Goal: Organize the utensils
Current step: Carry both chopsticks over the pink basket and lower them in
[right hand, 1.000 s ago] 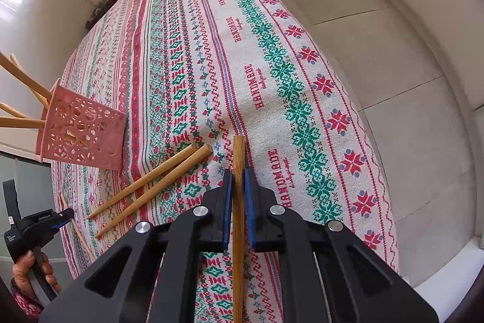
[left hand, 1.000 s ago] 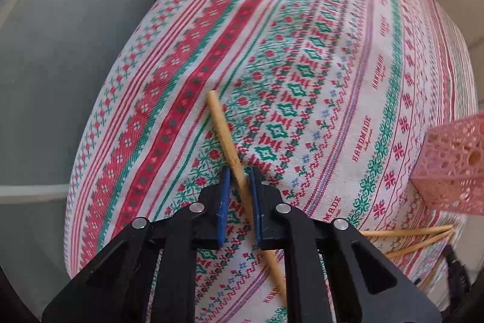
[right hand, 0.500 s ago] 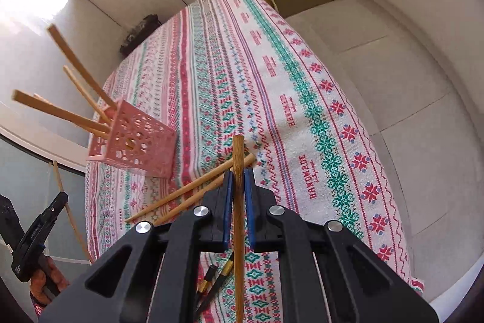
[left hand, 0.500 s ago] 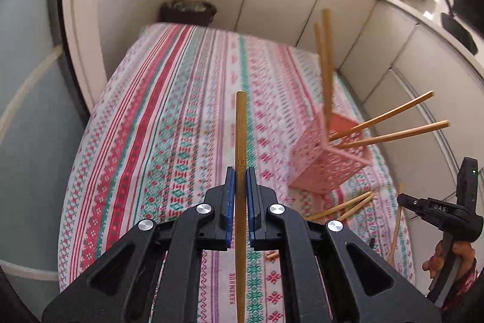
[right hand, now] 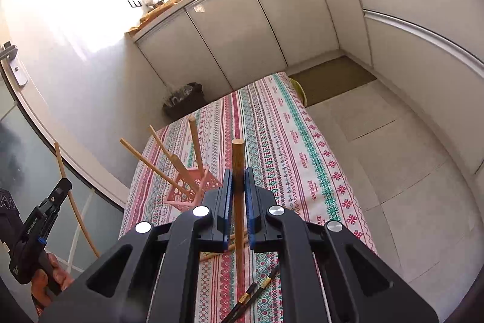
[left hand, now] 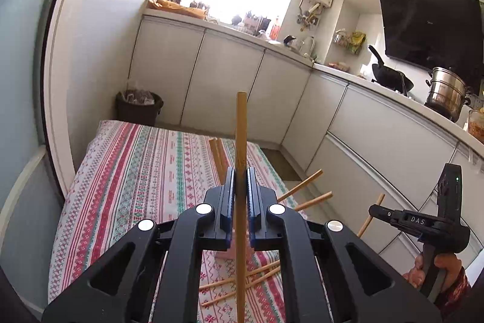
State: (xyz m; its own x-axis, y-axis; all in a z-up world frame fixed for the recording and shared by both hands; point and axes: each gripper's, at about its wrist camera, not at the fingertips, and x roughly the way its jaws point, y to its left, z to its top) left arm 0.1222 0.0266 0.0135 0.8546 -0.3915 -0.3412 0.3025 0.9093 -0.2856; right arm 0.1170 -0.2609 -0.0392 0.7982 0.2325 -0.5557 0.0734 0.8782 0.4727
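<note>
Your left tongs point(left hand: 240, 186) are raised above the counter point(left hand: 127, 171) and tilted slightly downward, pads pinching a bamboo chopstick point(left hand: 241, 135) that stands nearly upright between them. Your right tongs point(right hand: 238, 186) point more steeply down at the striped cloth, pressed onto a second wooden chopstick point(right hand: 238, 159), also held upright. The pink basket point(right hand: 193, 186) sits on the counter below and left of the right tongs, with several chopsticks point(right hand: 193, 144) leaning out of it. Loose chopsticks point(left hand: 260, 277) lie crossed on the cloth near the basket, and a dark pair point(right hand: 254, 292) lies beneath the right tongs
</note>
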